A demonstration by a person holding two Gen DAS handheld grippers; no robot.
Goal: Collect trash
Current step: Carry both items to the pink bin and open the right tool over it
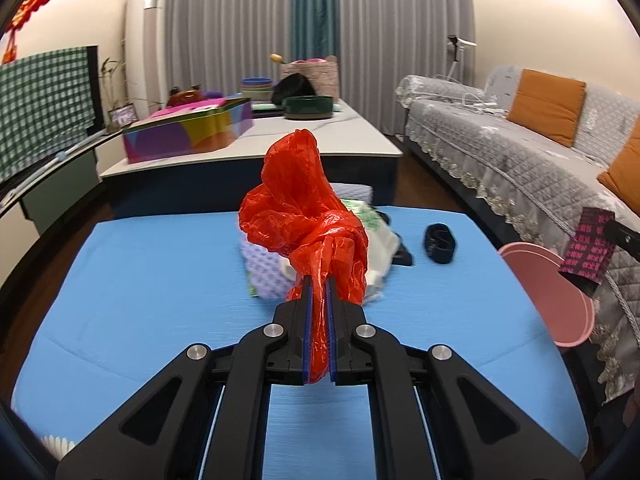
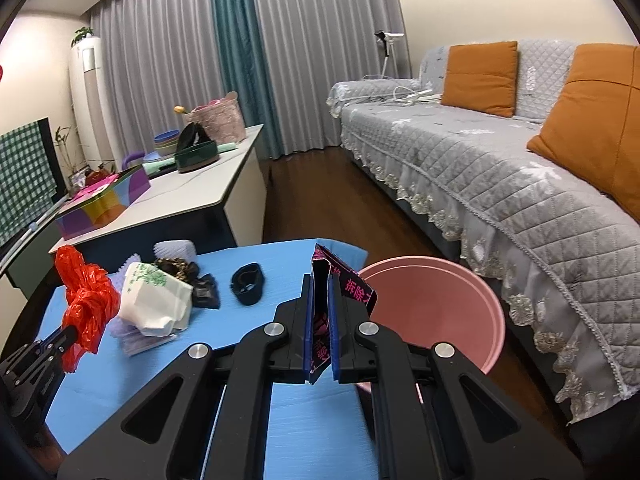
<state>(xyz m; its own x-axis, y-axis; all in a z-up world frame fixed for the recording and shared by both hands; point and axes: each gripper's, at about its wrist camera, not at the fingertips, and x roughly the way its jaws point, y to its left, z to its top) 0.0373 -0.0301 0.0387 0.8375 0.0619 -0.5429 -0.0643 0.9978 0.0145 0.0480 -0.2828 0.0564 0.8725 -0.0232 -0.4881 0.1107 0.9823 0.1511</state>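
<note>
On the table [image 2: 120,400] before me, the tissue pack [image 2: 154,300] lies left of the strap [image 2: 248,283]. The basin [image 2: 436,320] stands right of the table, the sofa [image 2: 500,184] beyond it. A counter [image 2: 180,196] stands behind the table.

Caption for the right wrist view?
Right gripper clamps a black-and-pink wrapper beside the pink bin; left gripper holds a red plastic bag.
</note>
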